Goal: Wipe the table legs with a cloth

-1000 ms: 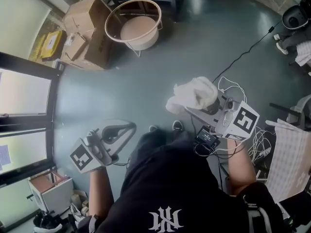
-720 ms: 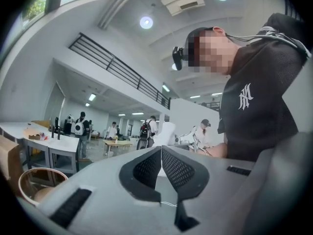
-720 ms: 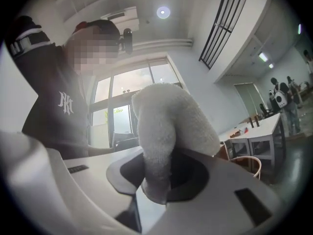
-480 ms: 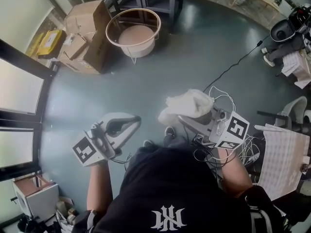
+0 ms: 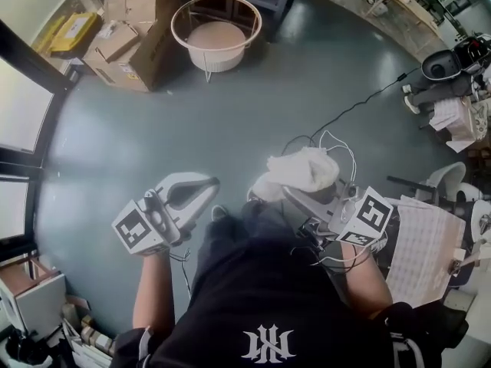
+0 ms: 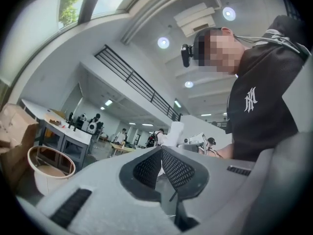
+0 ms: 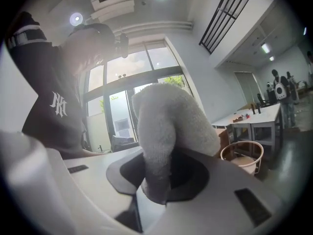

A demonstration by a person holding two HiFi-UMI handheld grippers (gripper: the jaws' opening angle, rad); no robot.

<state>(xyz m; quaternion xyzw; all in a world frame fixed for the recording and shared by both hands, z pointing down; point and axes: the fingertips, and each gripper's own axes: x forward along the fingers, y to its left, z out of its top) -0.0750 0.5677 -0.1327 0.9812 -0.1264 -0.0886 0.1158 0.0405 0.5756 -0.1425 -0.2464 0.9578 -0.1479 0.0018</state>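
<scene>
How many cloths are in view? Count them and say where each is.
1. The right gripper pinches the white cloth in its jaws, above the grey floor. The left gripper has its jaws together, with no cloth. Others may lie out of view.

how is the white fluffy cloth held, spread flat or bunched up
Bunched up: the white fluffy cloth bulges as a wad above the right gripper, whose jaws pinch its end.

Grey floor [image 5: 192,129], cardboard boxes [image 5: 130,29], windows [image 5: 15,106] at L.

Open-plan robotics lab: workbenches [image 6: 51,125], cardboard boxes [image 5: 132,20], trailing floor cables [image 5: 367,100].
</scene>
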